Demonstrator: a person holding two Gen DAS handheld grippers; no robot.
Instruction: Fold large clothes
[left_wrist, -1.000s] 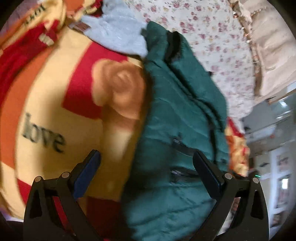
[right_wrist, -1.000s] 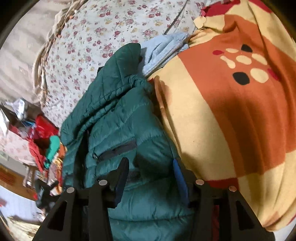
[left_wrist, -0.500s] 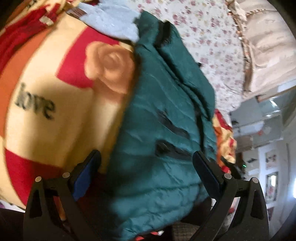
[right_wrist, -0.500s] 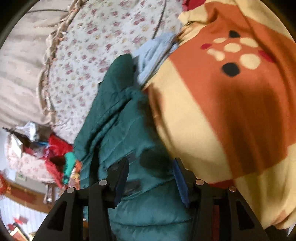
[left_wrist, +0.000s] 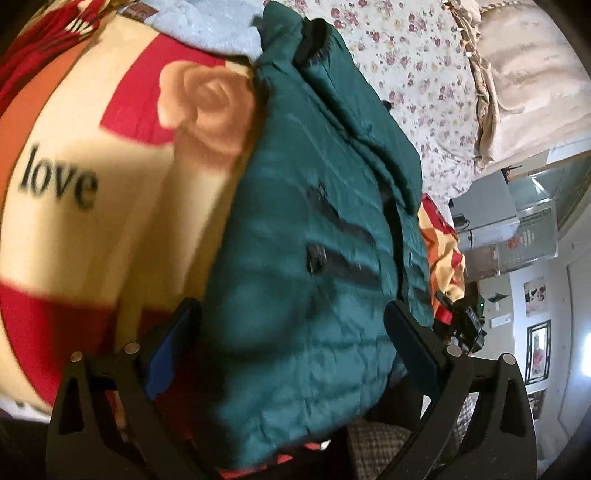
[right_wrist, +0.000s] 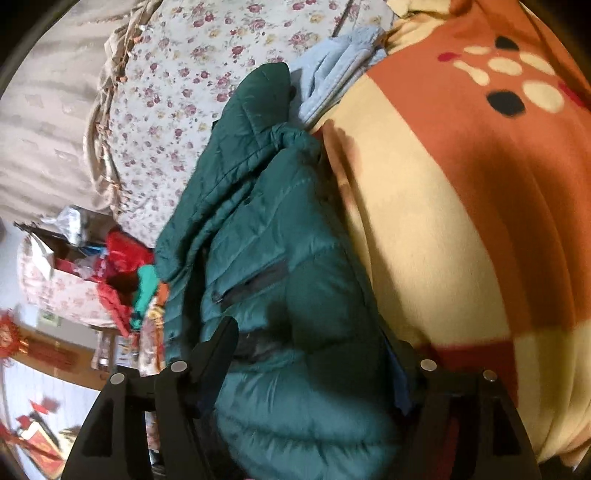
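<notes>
A dark green quilted jacket (left_wrist: 314, 258) lies folded lengthwise on a bed, with black zip pockets showing; it also fills the middle of the right wrist view (right_wrist: 273, 280). My left gripper (left_wrist: 291, 332) is open, its jaws standing wide on either side of the jacket's near end. My right gripper (right_wrist: 314, 350) is open too, jaws spread around the jacket's puffy near end, with fabric bulging between them. Whether the pads touch the fabric is unclear.
The jacket rests on a yellow, red and orange blanket (left_wrist: 92, 166) printed with a rose and "love"; the blanket also shows in the right wrist view (right_wrist: 480, 184). A light blue garment (left_wrist: 207, 29) lies at the far end. A floral sheet (right_wrist: 177, 92) and room clutter (right_wrist: 110, 266) lie beyond.
The right gripper's jaws have spread from a narrow gap to a wide one. Both grippers have drawn back toward the jacket's near end; the left stays wide open.
</notes>
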